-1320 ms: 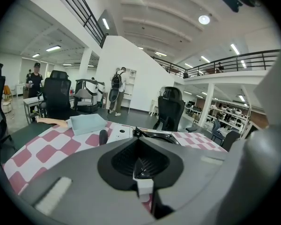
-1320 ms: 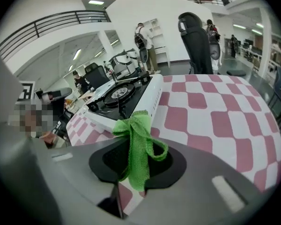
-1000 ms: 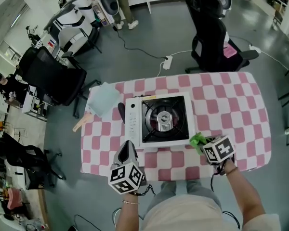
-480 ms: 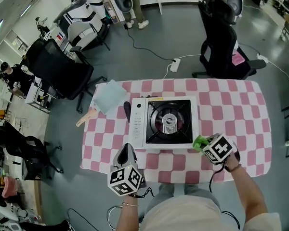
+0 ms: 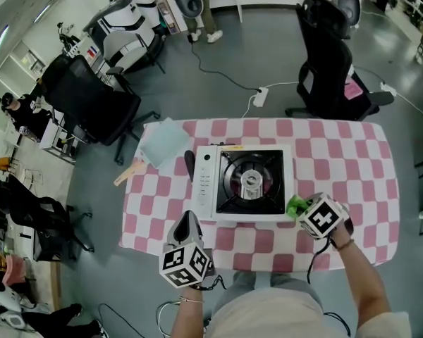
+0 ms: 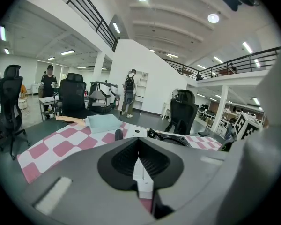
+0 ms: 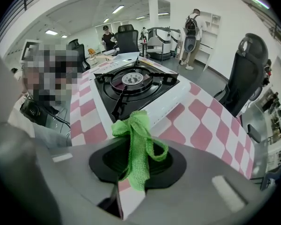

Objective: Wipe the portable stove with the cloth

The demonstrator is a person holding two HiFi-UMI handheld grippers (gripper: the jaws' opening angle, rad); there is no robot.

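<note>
head view: portable stove [image 5: 248, 182] mid-surface [image 5: 338, 162]; right gripper [image 5: 297, 210] holds green cloth [image 5: 293, 205] just beside stove's corner nearest the surface's near right corner, probably to begin wiping.
left gripper view: left gripper [image 6: 139, 165] jaws closed, empty, idle over near edge.
right gripper view: jaws clenched on cloth, tuft poking forward for contact.

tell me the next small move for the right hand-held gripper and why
Probably ease the right hand-held gripper forward and left to lay the green mesh cloth on the white portable gas stove. Its jaws are clamped on the cloth, which sits beside the stove's near right corner, short of the burner top.
</note>
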